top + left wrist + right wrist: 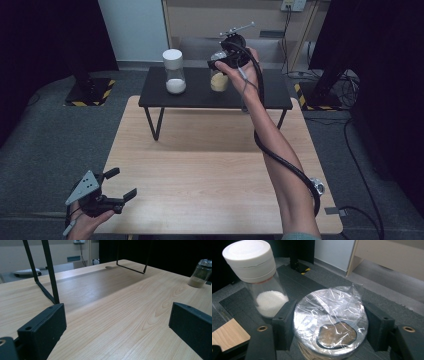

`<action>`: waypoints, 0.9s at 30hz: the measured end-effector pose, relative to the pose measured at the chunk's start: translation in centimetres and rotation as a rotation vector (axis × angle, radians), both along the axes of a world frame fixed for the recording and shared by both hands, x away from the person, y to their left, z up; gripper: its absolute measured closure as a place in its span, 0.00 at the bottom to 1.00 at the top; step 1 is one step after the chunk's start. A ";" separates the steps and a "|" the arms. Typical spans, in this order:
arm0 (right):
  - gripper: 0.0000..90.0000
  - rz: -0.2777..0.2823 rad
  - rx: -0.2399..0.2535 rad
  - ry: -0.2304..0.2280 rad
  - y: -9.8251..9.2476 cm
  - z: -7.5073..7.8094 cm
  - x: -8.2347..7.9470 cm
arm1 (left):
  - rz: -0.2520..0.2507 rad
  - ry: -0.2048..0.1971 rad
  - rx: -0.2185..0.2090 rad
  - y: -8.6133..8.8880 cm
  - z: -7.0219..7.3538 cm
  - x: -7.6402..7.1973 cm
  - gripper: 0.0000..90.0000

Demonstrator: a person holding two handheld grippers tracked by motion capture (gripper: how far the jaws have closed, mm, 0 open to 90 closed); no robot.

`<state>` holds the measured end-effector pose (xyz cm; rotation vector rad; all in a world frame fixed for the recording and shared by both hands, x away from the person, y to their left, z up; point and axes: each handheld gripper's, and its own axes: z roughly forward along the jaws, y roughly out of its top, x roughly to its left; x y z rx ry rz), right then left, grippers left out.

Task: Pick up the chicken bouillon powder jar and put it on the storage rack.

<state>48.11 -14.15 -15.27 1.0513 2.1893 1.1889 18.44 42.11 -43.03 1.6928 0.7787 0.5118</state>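
- Two grippers, two jars, one riser shelf on one wooden table [200,170]; listed near to far.
- Nearest, L side: left gripper [120,185] idle over table's front-left corner, jaws spread wide, nothing betw. them; bare wood grain ahead in left gripper view.
- Mid: bare tabletop, no items set down yet in high view; person's R forearm stretched across it w/ cable looped alongside.
- Farther: black shelf [160,97] on thin wire legs, standing at table's back edge; both jars on top of it.
- Item A, task jar: metal-lidded jar [330,325], clear glass, beige/tan granular fill approx. bottom third; lid silver w/ cut-out opening, crinkled clear film over it. Sits R-centre of shelf.
- right gripper [329,322] clamped on item A at lid/neck level, one jaw each side, pads pressed to it. From pics alone can't tell if base is on shelf or just clear.
- Item B: white-capped jar [174,71], clear body, white powder/crystals approx. bottom third, cap on. Just beside item A, apart from it, untouched.
- Progress est.: grasp done; lift and carry off shelf, prob. down to main table, still left. Early stage.
- Farthest: pale wall panel, cabinet, cables on floor.
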 end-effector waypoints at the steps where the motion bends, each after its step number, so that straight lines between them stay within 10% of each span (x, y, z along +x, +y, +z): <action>1: 0.39 0.000 -0.002 0.001 0.1 0.0 0.1 | 0.000 0.001 0.000 0.0 0.0 0.0 0.00; 27: 0.39 -0.001 -0.016 0.032 1.0 -2.1 1.8 | -0.004 0.004 -0.001 0.0 -0.1 0.1 0.00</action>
